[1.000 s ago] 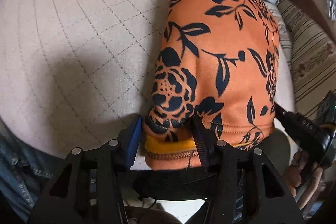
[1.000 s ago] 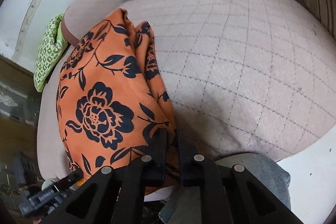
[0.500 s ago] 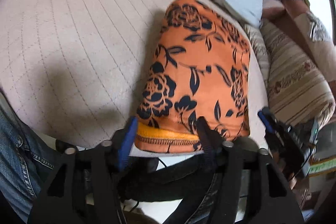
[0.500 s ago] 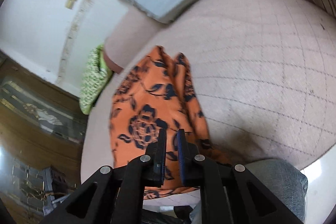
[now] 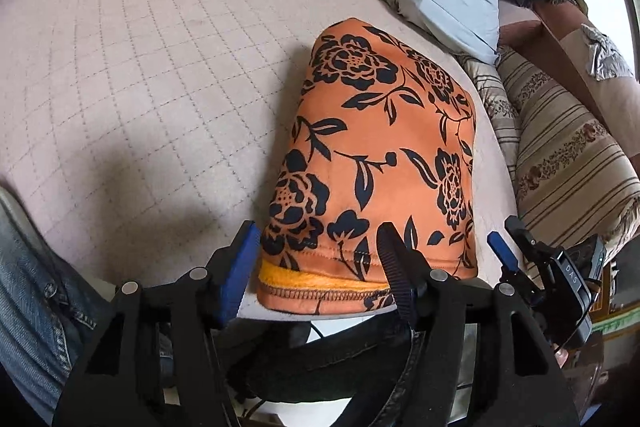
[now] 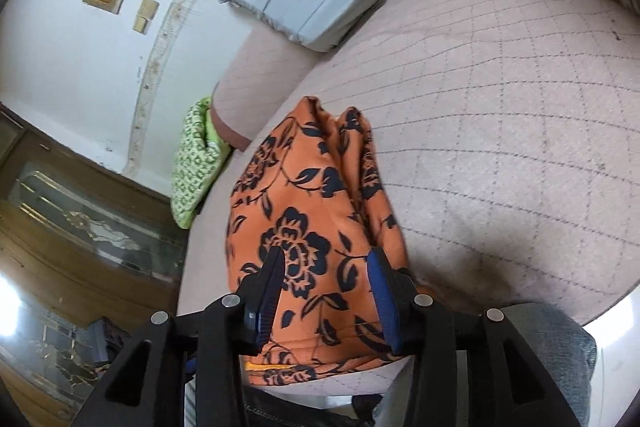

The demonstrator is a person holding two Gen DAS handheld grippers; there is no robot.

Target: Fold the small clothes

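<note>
On the quilted beige cushion (image 5: 132, 75) the orange flowered garment (image 5: 376, 155) lies folded, its hem at the near edge. Looks soft, light, kinda fleecy, so I'd guess it flops and bunches easily; best grabbed at the stitched hem corners. Left gripper (image 5: 316, 267) is spread wide around the hem, holding nothing. Right gripper (image 6: 326, 287) is released too, just above the cloth.

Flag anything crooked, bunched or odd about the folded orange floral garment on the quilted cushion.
The orange black-flowered garment is not folded square: its far end bunches into raised ridges instead of lying flat. At the near hem, the yellow inner layer pokes out below the top layer. No damage visible.
</note>
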